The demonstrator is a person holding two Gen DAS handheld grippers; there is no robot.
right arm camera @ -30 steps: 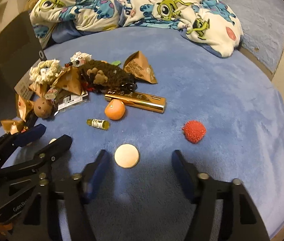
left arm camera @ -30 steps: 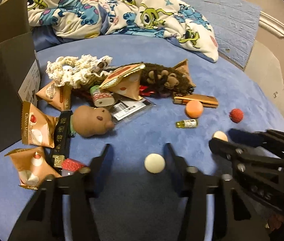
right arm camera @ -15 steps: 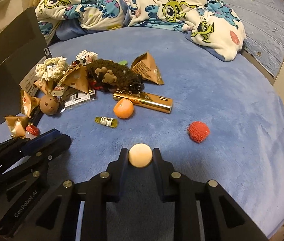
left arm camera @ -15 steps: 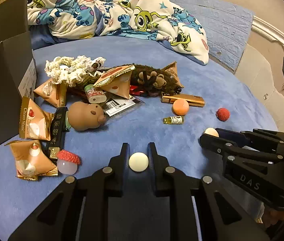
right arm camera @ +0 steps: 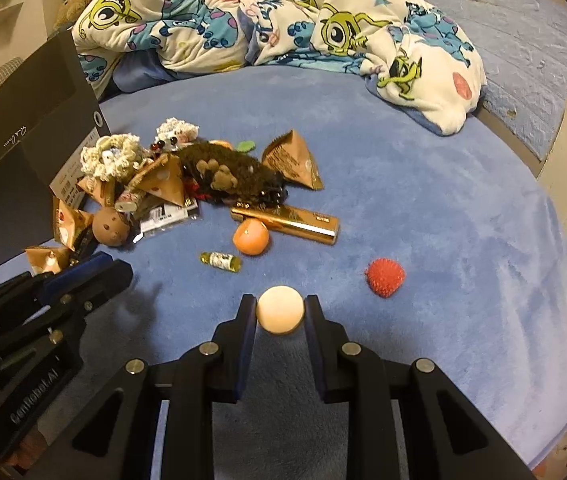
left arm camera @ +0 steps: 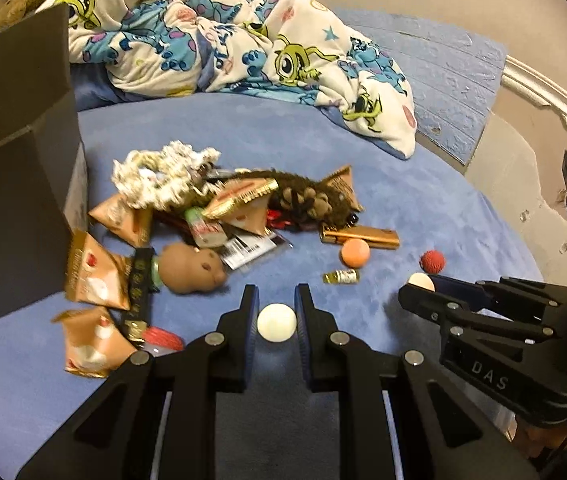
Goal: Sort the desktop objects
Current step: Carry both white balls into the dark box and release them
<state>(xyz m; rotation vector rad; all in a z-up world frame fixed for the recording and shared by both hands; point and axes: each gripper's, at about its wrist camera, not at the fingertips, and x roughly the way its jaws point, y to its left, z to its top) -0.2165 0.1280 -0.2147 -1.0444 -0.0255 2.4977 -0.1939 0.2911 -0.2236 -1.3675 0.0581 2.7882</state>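
Observation:
My left gripper (left arm camera: pixel 276 322) is shut on a small white ball (left arm camera: pixel 276 323), held a little above the blue bed cover. My right gripper (right arm camera: pixel 280 309) is shut on a pale peach ball (right arm camera: pixel 280 309); that ball (left arm camera: pixel 421 281) and the right gripper (left arm camera: pixel 423 288) also show at the right of the left wrist view. The left gripper (right arm camera: pixel 119 270) appears at the lower left of the right wrist view. Loose on the cover lie an orange ball (right arm camera: pixel 250 237), a small yellow bottle (right arm camera: pixel 221 261), a red spiky ball (right arm camera: pixel 385 277) and a gold bar-shaped case (right arm camera: pixel 285 219).
A heap of snack packets (left arm camera: pixel 97 276), a brown bear-head toy (left arm camera: pixel 191 268), a crocheted cream item (left arm camera: pixel 155 174) and a brown plush (left arm camera: pixel 307 198) lies beside a dark open box (left arm camera: pixel 15 200) at left. A cartoon-print quilt (left arm camera: pixel 223 52) is bunched at the back. The bed edge curves at right.
Both grippers went from open around their balls to shut on them. The left gripper then rose with the white ball; the right one stayed in place.

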